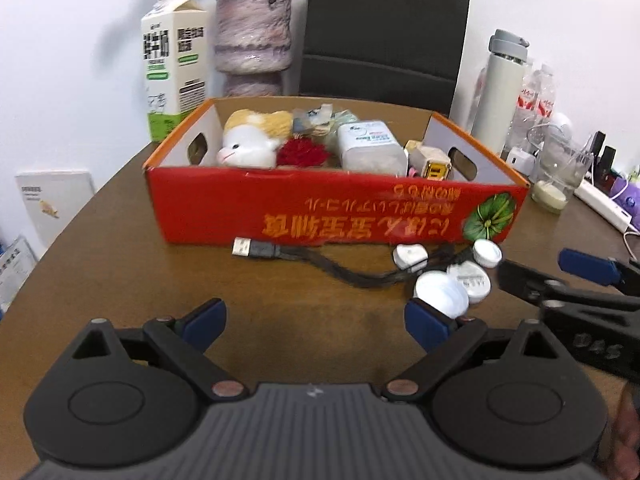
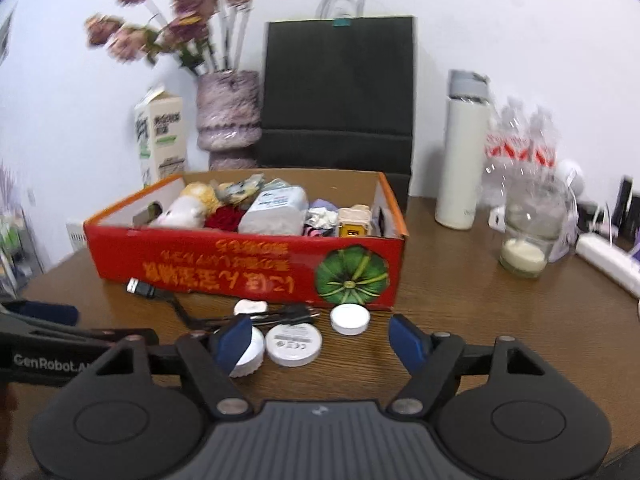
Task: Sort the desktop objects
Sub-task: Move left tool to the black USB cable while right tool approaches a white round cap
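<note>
A red cardboard box stands on the brown table, holding a plush toy, a red pompom, a white container and a yellow charger. In front of it lie a black USB cable and several small white round devices. My left gripper is open and empty above the table, left of the white devices. My right gripper is open and empty, with the white devices between and just beyond its fingers.
Behind the box stand a milk carton, a vase with flowers, a black paper bag and a white thermos. A glass jar, water bottles and a white power strip sit at the right.
</note>
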Demonstrator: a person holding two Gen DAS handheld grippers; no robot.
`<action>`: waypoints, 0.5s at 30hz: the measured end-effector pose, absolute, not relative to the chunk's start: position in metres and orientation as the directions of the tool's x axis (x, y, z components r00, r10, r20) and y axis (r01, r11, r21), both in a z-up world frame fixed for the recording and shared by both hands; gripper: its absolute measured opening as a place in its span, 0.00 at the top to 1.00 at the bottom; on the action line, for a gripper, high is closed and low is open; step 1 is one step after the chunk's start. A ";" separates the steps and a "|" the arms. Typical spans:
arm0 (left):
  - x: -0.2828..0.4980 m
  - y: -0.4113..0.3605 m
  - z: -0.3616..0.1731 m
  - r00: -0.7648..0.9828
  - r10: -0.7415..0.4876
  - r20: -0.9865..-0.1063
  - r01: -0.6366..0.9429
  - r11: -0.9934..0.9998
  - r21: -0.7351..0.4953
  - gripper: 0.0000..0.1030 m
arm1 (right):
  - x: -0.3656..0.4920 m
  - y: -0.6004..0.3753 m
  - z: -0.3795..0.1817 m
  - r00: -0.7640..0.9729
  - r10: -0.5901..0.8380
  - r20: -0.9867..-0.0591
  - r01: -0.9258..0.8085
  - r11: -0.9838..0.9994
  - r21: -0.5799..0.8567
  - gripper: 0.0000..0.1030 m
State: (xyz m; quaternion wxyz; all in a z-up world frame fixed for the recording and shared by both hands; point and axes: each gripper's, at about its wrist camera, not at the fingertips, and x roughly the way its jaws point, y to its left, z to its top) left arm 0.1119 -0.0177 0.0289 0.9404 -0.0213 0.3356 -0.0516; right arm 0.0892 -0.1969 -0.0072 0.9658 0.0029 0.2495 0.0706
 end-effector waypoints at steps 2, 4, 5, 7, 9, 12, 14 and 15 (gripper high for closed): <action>0.122 -0.020 0.029 0.772 -0.132 -0.622 0.122 0.991 -0.059 0.11 | 0.099 -0.207 -0.007 0.846 0.151 -0.512 -0.133 0.989 0.072 0.28; 0.131 -0.026 0.030 0.762 -0.196 -0.617 0.206 0.977 -0.056 0.24 | 0.112 -0.215 -0.008 0.827 0.158 -0.539 -0.126 0.987 0.096 0.31; 0.136 -0.029 0.030 0.753 -0.237 -0.614 0.254 0.965 -0.060 0.27 | 0.119 -0.219 -0.008 0.820 0.167 -0.547 -0.119 0.985 0.123 0.32; 0.146 -0.031 0.031 0.745 -0.252 -0.618 0.283 0.958 -0.049 0.31 | 0.131 -0.228 -0.009 0.814 0.188 -0.550 -0.098 0.977 0.188 0.34; 0.156 -0.025 0.030 0.746 -0.220 -0.628 0.240 0.969 -0.054 0.32 | 0.144 -0.230 -0.010 0.812 0.183 -0.555 -0.071 0.973 0.218 0.42; 0.160 -0.004 0.025 0.748 -0.204 -0.632 0.150 0.979 -0.138 0.34 | 0.161 -0.221 -0.014 0.809 0.152 -0.567 -0.072 0.984 0.161 0.48; 0.164 0.009 0.019 0.747 -0.196 -0.635 0.086 0.976 -0.200 0.34 | 0.168 -0.215 -0.021 0.797 0.145 -0.586 -0.080 0.988 0.135 0.49; 0.167 0.015 0.017 0.743 -0.198 -0.639 0.055 0.970 -0.237 0.38 | 0.172 -0.213 -0.025 0.783 0.150 -0.604 -0.086 0.987 0.134 0.52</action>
